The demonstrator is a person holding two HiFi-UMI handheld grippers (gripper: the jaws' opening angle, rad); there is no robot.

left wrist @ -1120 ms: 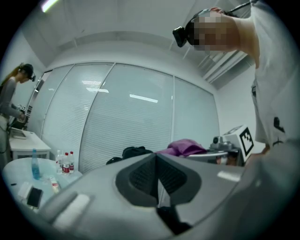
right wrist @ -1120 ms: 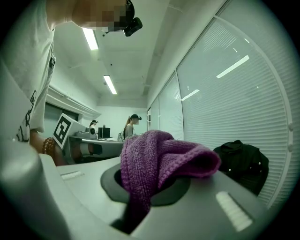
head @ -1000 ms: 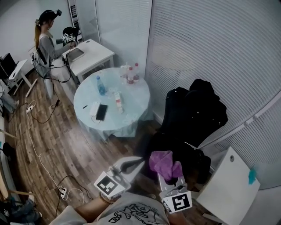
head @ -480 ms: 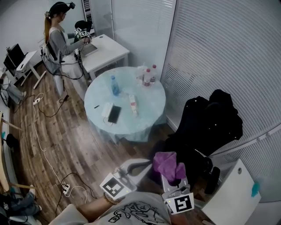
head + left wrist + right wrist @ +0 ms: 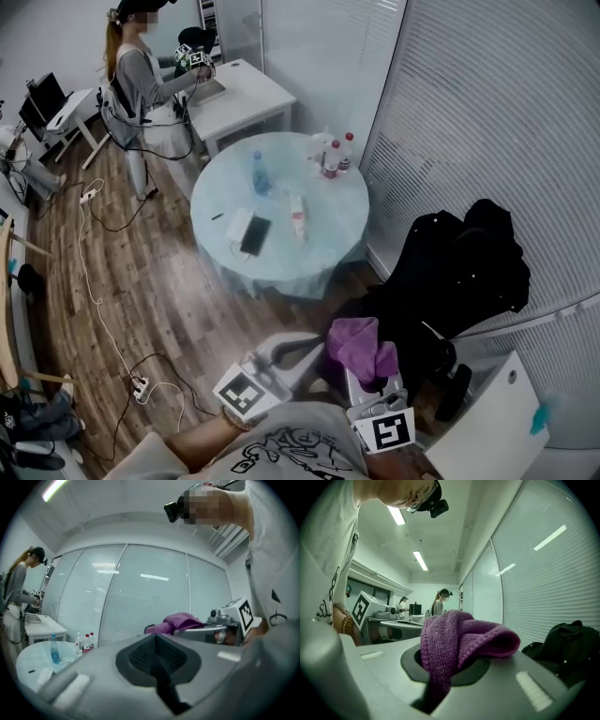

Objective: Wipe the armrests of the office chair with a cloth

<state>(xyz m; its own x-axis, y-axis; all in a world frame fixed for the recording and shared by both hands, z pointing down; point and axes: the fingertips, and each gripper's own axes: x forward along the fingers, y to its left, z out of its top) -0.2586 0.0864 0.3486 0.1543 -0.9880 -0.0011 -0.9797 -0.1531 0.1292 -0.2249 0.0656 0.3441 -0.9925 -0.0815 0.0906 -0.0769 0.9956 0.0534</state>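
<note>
The right tongs are clenched on the purple cloth, which bunches forward along them, its free fold drooping toward the black chair nearby. The left tongs are pressed together on nothing and angled toward the right ones. Both are held low by the torso. The armrests cannot be made out against the black.

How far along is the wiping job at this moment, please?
Done: the cloth is picked up and clamped in the right gripper. In hand: the cloth is held in the air near the chair; the left gripper is shut and empty. Left: all the wiping, since the cloth touches no armrest.
</note>
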